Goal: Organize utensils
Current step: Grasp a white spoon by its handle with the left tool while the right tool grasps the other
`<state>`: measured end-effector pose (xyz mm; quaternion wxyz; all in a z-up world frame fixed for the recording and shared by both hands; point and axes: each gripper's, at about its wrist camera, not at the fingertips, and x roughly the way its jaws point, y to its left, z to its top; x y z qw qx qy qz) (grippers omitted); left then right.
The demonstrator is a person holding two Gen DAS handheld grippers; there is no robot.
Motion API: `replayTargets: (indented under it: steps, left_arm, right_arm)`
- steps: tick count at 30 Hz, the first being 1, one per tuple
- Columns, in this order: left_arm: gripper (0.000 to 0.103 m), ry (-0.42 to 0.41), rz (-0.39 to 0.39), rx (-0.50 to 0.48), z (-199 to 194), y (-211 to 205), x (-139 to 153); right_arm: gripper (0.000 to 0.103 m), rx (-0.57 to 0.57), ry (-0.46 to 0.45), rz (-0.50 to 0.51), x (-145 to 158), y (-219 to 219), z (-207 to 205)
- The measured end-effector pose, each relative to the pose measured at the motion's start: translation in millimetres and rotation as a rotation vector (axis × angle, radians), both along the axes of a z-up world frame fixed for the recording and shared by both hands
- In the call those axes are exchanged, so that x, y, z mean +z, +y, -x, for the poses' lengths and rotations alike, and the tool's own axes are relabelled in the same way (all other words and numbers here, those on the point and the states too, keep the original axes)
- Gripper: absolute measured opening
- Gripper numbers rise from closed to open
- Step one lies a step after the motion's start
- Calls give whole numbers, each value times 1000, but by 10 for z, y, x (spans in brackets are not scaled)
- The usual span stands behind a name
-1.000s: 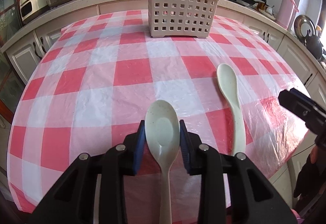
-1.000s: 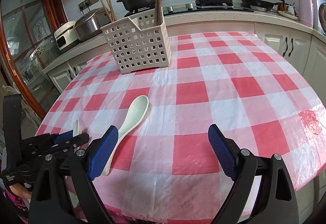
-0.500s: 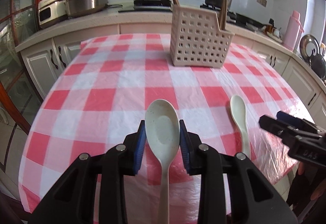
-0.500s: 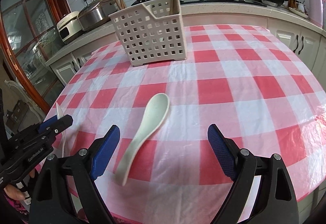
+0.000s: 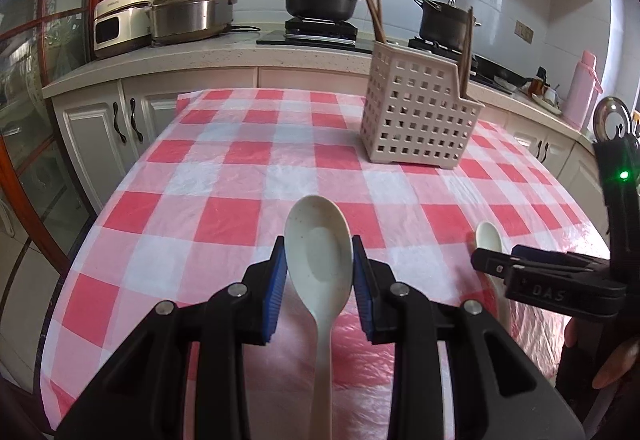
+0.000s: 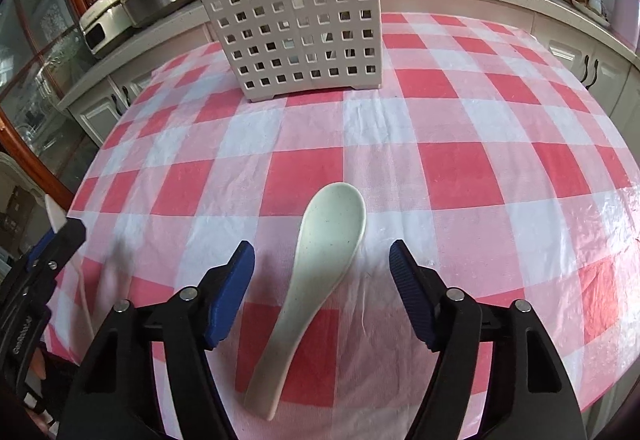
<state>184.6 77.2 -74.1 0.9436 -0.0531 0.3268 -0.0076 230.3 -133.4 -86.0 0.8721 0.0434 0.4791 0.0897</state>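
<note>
Two pale spoons in view, one only partly visible from the left wrist. Held spoon (image 5: 318, 252) clenched at the bowl between blue pads (image 5: 277, 288) of left claw (image 5: 319, 280), raised above the checked surface (image 5: 224, 184), handle running back under the camera and cut off at the frame's lower edge. Second spoon (image 6: 320, 272) flat on the surface, between the spread, released fingers of right claw (image 6: 322, 292), touching neither pad; in the left view only its bowl tip (image 5: 489, 236) clear, the rest hidden behind right claw (image 5: 540, 276). Perforated utensil basket (image 6: 296, 36) upright at the far side, chopsticks (image 5: 374, 10) standing in it, tops cut off in the right view.
</note>
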Motion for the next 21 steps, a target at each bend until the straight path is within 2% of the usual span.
replayTargets:
  steps: [2,11,21]
  left_arm:
    - [30,-5,2,6,-11,31,-1]
    - [30,-12,-14,17,-49,75,-23]
    - [30,-7,-21,27,-91,65,-31]
  right_arm:
    - [60,-16,23,18,-45,35,-55]
    - [48,-13,8,146,-82,208,-134]
    - [32,-1,-11,155,-74,170,-137]
